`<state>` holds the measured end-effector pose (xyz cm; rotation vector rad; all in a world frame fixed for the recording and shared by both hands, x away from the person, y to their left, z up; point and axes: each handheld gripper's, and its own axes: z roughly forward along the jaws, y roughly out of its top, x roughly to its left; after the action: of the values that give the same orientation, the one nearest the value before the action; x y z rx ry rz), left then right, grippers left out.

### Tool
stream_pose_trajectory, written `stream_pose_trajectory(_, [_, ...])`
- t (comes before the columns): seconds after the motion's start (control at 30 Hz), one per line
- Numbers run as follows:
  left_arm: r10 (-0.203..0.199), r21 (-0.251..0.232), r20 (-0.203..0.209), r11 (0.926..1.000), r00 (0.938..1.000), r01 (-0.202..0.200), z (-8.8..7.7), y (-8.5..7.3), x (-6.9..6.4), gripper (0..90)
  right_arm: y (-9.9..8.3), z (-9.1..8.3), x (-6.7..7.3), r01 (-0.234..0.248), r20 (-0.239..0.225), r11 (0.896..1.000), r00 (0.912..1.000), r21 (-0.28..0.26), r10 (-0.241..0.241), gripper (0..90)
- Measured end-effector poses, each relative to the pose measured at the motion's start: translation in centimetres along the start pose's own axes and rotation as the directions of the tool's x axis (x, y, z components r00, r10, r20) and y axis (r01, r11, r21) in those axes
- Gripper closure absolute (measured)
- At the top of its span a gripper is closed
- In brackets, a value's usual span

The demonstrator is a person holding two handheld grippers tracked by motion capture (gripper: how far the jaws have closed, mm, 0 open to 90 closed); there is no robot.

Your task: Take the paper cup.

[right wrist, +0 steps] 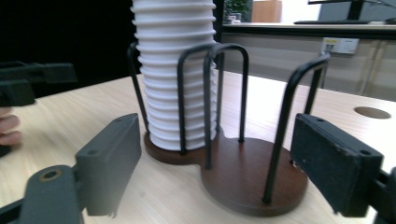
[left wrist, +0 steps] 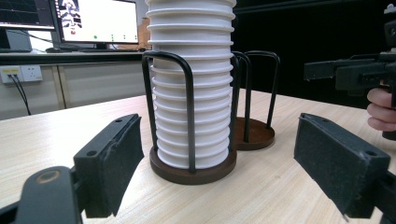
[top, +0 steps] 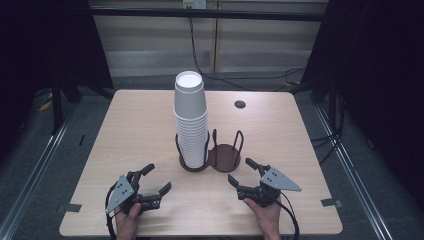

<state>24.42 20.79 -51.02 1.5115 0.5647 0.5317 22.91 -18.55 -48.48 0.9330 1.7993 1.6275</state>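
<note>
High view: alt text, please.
A tall stack of white paper cups stands in one ring of a two-ring holder on a wooden table. Nearer the camera, the left gripper and right gripper sit open, apart from it.

Looking down and forward from above the near edge of the light wooden table [top: 145, 130], taking in its whole top. Riding low near the table's 7 o'clock corner, facing toward 1 o'clock, close to the tall stack of white paper cups [left wrist: 194, 79]. Riding low near 5 o'clock, facing toward 11 o'clock, close to the dark brown two-ring wire cup holder [right wrist: 247, 172]. Shared by all three: stack and holder.
</note>
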Motion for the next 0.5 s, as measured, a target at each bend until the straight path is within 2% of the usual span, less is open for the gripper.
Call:
stream_pose_trajectory(0.1, [0.000,0.000,0.000,1.0000,1.0000,0.000,0.0,0.0,0.0,15.5,0.3,0.2,0.0,-0.001,-0.014,1.000,0.9999,0.007,0.001,19.2])
stream_pose_trajectory(0.17, [0.000,0.000,0.000,1.0000,1.0000,0.000,0.0,0.0,0.0,15.5,0.6,0.2,0.1,-0.021,-0.042,1.000,0.9989,0.014,0.022,20.8])
stream_pose_trajectory(0.23, [0.000,-0.001,0.000,1.0000,1.0000,0.000,0.0,0.0,0.0,15.5,0.7,0.2,0.1,-0.029,-0.051,0.999,0.9982,0.020,0.030,21.0])
stream_pose_trajectory(0.37, [0.000,-0.001,0.000,1.0000,1.0000,0.000,0.0,0.0,0.0,15.5,1.4,0.4,0.2,-0.019,-0.071,1.000,0.9973,0.018,0.020,23.0])
stream_pose_trajectory(0.4, [0.000,0.000,0.003,1.0000,1.0000,0.000,0.0,0.0,0.0,15.5,1.8,0.4,0.1,-0.037,-0.094,0.999,0.9948,0.034,0.040,25.6])
stream_pose_trajectory(0.5, [0.000,0.000,0.004,1.0000,1.0000,0.000,0.0,0.0,0.0,15.6,2.1,0.6,0.1,-0.043,-0.109,0.998,0.9929,0.036,0.047,26.0])
